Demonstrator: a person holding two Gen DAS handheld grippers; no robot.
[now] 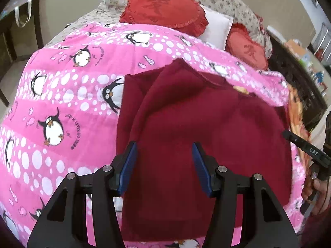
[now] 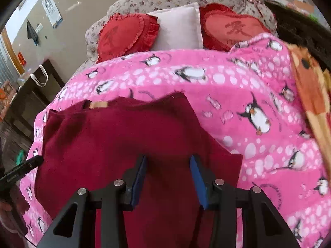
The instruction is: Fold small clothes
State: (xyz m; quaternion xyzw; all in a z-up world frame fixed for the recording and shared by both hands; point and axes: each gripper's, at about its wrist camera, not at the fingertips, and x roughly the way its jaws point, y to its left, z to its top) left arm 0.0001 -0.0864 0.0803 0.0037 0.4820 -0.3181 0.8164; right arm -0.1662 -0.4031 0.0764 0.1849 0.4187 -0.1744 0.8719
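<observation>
A dark red fleece top (image 1: 206,124) lies on the pink penguin blanket (image 1: 62,95), its side folded in over the body. A tan neck label (image 2: 98,104) shows at its far edge. My left gripper (image 1: 164,146) hovers over the near left part of the top, open, with nothing between the blue pads (image 1: 130,161). My right gripper (image 2: 168,158) hovers over the top's (image 2: 115,140) near right part, also open and apart from the cloth. Each gripper shows at the edge of the other's view: the right gripper (image 1: 306,150) and the left gripper (image 2: 20,169).
Two red heart cushions (image 2: 124,35) (image 2: 231,26) and a white pillow (image 2: 178,26) lie at the head of the bed. An orange patterned cloth (image 2: 310,95) drapes the right edge. A dark table (image 2: 31,99) with a bag stands at the left. A hand (image 1: 314,188) grips the right tool.
</observation>
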